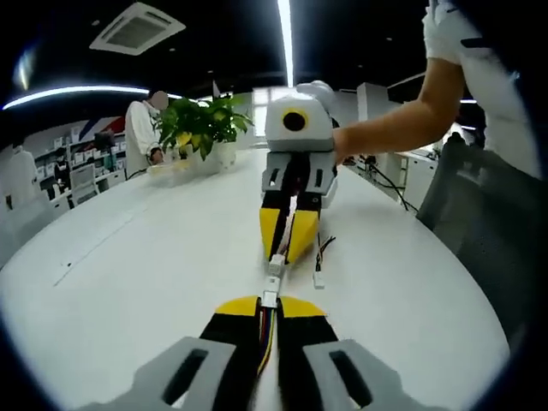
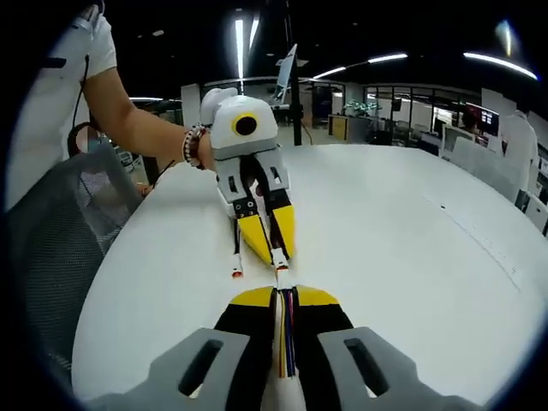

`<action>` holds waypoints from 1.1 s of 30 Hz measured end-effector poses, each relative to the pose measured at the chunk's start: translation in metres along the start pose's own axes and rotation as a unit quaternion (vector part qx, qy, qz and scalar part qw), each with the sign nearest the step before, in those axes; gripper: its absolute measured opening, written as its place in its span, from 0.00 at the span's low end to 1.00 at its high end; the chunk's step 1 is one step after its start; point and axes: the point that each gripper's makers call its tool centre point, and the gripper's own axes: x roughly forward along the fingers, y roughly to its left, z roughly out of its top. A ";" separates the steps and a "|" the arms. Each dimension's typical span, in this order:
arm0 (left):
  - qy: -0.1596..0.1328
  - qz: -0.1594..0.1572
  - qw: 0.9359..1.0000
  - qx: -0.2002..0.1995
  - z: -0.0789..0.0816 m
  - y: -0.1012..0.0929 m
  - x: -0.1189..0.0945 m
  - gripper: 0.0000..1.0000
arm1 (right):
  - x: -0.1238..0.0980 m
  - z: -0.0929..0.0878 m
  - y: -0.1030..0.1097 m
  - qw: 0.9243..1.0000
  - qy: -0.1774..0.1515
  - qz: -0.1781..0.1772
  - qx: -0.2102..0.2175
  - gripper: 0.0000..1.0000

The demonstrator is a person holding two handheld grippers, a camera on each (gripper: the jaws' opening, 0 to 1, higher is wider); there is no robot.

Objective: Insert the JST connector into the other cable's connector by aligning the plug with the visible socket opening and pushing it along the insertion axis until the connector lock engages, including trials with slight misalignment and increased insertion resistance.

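White plastic connectors [image 1: 273, 278] meeting, smooth white table [image 1: 128, 257]

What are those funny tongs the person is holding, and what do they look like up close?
Each is a hand-held left gripper or right gripper: a rounded white head with a yellow-ringed black circle, a grey body, and two black jaws ending in yellow wedge tips. Grey slotted brackets flank the jaws nearest each camera. The person wears a white short-sleeved top and a beaded bracelet.

Two hand-held grippers [image 1: 271, 310] [image 1: 289, 242], two connectors [image 1: 271, 297] [image 1: 276, 264], one plant [image 1: 202, 125].
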 end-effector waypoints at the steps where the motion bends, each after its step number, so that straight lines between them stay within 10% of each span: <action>1: -0.002 -0.001 1.000 -0.003 0.001 0.000 -0.001 0.00 | 0.001 0.000 0.001 1.000 0.002 0.001 -0.002 0.04; 33: 0.013 -0.030 0.999 0.021 -0.002 -0.012 -0.001 0.00 | 0.014 -0.006 -0.004 0.999 0.020 0.035 -0.018 0.04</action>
